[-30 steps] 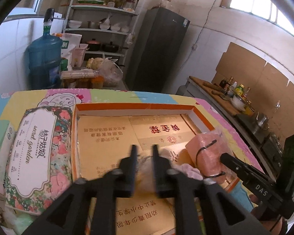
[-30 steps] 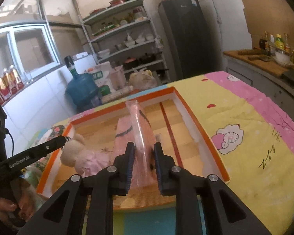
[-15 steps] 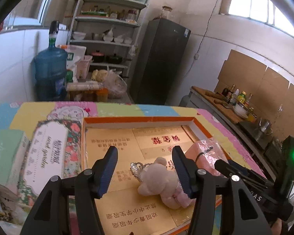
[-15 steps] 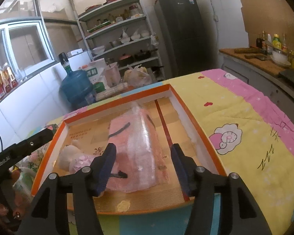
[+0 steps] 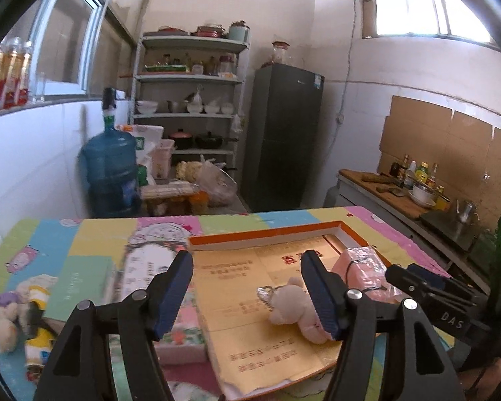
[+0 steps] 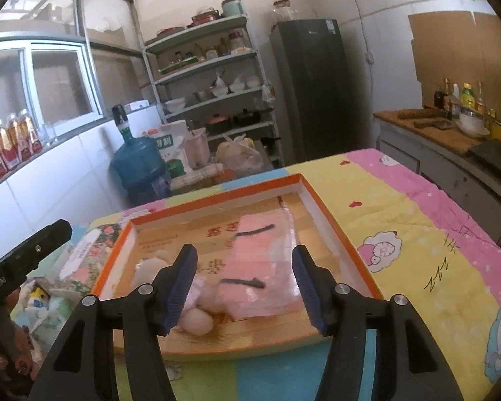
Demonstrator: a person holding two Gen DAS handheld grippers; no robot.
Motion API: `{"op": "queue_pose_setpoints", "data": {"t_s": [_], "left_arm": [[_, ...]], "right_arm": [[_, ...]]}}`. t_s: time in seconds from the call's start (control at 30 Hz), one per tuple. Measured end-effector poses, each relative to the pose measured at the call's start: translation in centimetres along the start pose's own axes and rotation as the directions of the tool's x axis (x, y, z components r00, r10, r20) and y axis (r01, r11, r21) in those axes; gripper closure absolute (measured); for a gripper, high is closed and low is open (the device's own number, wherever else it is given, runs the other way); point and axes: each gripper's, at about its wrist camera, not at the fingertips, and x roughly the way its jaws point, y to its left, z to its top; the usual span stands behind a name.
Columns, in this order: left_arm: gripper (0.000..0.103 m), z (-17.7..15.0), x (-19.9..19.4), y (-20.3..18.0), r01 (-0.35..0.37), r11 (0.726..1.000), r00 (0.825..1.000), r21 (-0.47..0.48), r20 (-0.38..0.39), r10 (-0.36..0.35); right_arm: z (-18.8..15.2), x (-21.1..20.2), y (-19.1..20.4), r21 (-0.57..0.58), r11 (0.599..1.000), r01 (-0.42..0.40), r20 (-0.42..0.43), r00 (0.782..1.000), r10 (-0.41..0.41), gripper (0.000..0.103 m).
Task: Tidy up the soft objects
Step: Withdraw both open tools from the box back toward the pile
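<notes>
A shallow orange-rimmed box [image 5: 260, 234] [image 6: 330, 220] lies on the patterned cloth. Inside it, a small beige teddy bear [image 5: 292, 307] [image 6: 197, 320] in pink lies on its side. Just to its right is a pink soft pack [image 5: 364, 267] [image 6: 257, 260] in clear plastic. My left gripper [image 5: 247, 260] hovers above and in front of the bear, its jaws opening with nothing between them. My right gripper [image 6: 244, 254] stands open above the pack, not touching it. Left of the box are a floral tissue pack [image 5: 140, 274] [image 6: 90, 250] and a purple-haired plush doll [image 5: 16, 314].
A green tissue pack [image 5: 80, 284] lies between the doll and the floral pack. Beyond the table stand a blue water jug [image 5: 110, 170], a shelf [image 5: 187, 100] of dishes and a dark fridge [image 5: 284, 133]. A kitchen counter [image 6: 451, 140] runs along the right.
Both grippers went from shut to open, letting go of the bear and the pink pack, which now lie in the box. Both drew back and upward; the left view swung left.
</notes>
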Motion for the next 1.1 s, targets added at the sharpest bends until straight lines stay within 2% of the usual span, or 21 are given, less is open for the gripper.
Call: {"op": "queue_pose_setpoints", "data": {"t_s": [0.33,0.43,0.6,1.1], "left_arm": [[0.036,-0.4,-5.0,3.9,-0.088,0.996,0.995,-0.033,0.045,0.089],[0.036,-0.6,-6.4,5.2,-0.111,0.993,0.992,-0.044,0.054,0.114],[0.036,-0.9,-8.7,7.5,-0.126,0.989,0.988,-0.072,0.077,0.131],[0.036,-2.7,-13.3,12.6,-0.208,0.973,0.974,-0.095,0.07,0.215]], "right_arm": [[-0.3,-3.1,4.4,-0.058,0.997,-0.053,0.05,0.997,0.056,0.042],[-0.5,-3.8,6.0,-0.075,0.994,-0.076,0.059,0.995,0.08,0.033],[-1.0,-4.6,8.5,-0.102,0.988,-0.112,0.064,0.991,0.119,0.032],[-2.7,-6.2,15.6,-0.183,0.967,-0.179,0.064,0.979,0.194,0.032]]}}
